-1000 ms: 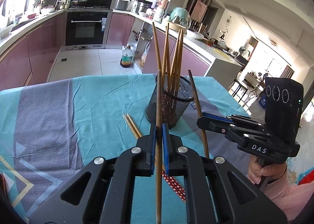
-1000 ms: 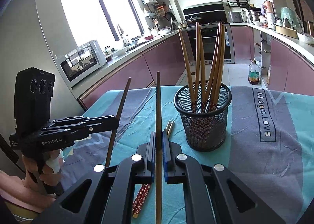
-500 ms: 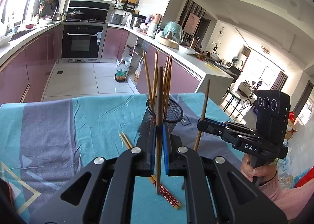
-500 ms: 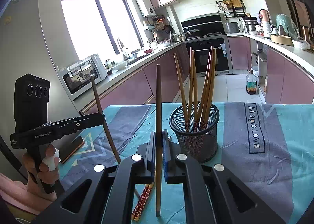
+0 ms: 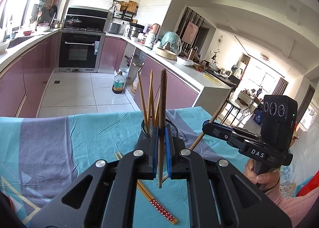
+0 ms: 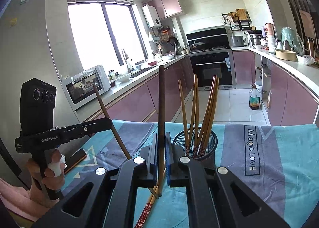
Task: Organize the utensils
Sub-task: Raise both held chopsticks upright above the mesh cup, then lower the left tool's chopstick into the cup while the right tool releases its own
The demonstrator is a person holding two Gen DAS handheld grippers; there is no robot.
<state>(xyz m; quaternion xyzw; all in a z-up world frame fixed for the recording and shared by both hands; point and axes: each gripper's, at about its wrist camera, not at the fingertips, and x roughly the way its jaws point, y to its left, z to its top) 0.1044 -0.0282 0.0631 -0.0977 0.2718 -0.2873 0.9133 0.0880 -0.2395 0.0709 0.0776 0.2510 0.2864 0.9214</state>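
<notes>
- one dark chopstick (image 5: pixel 161 124) is held upright, clamped between the pads of the left gripper (image 5: pixel 161 148), above the table and in line with the mesh holder (image 5: pixel 175 128) behind it.
- a second dark chopstick (image 6: pixel 161 128) is clamped the same way in the right gripper (image 6: pixel 161 154), its lower tip hanging just over the cloth.
- the mesh holder already carries several light bamboo chopsticks (image 6: pixel 196 112) leaning at angles; it stands on the teal and grey tablecloth (image 6: pixel 279 164).
- a pair with red patterned ends (image 5: pixel 159 204) is left lying on the cloth near the grippers.
- the step in hand is judged to be the carrying of both dark sticks toward the holder.
- next, each stick would need to be brought over the rim, lowered between the leaning ones, then let go; crowding inside may deflect a tip.
- the loose pair remains to be collected afterwards.
</notes>
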